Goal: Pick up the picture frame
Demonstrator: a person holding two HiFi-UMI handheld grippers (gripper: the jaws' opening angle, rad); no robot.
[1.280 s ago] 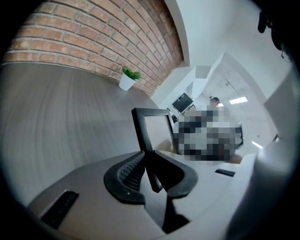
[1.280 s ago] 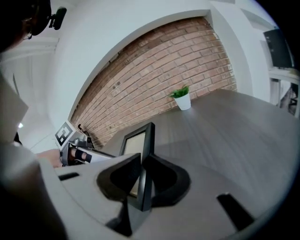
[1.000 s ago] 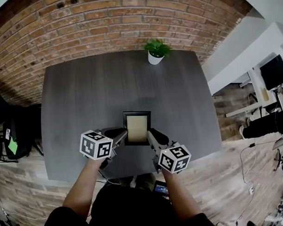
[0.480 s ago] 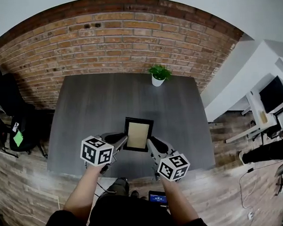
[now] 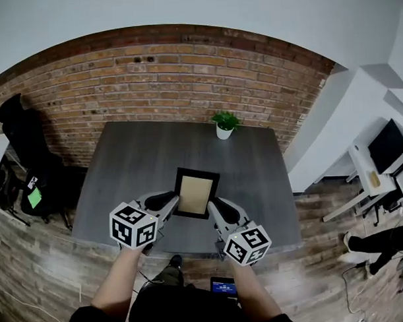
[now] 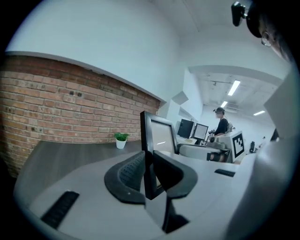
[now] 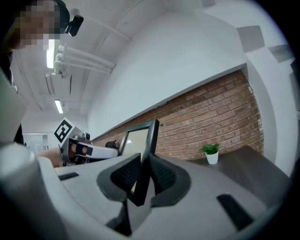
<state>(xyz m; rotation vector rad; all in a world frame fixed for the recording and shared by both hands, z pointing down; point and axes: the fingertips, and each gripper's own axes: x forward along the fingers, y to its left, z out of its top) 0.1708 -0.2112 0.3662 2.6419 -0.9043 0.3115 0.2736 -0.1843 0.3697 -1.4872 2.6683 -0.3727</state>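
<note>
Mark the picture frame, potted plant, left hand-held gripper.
picture frame (image 5: 195, 193): head view, centre of tan insert.
potted plant (image 5: 223, 131): head view, white pot.
left hand-held gripper (image 5: 171, 201): head view, between fingertips at frame's left edge.

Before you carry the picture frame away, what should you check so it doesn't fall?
1. Is the left gripper closed on the left edge of the picture frame? ok.
2. Is the right gripper closed on the frame's right edge? ok.
3. Is the frame lifted off the table? ok.
4. Is the potted plant out of the way? It stands at the table's far edge, apart from the frame: ok.
5. Is the grip firm enough that the frame won't slip? cannot tell.
</note>
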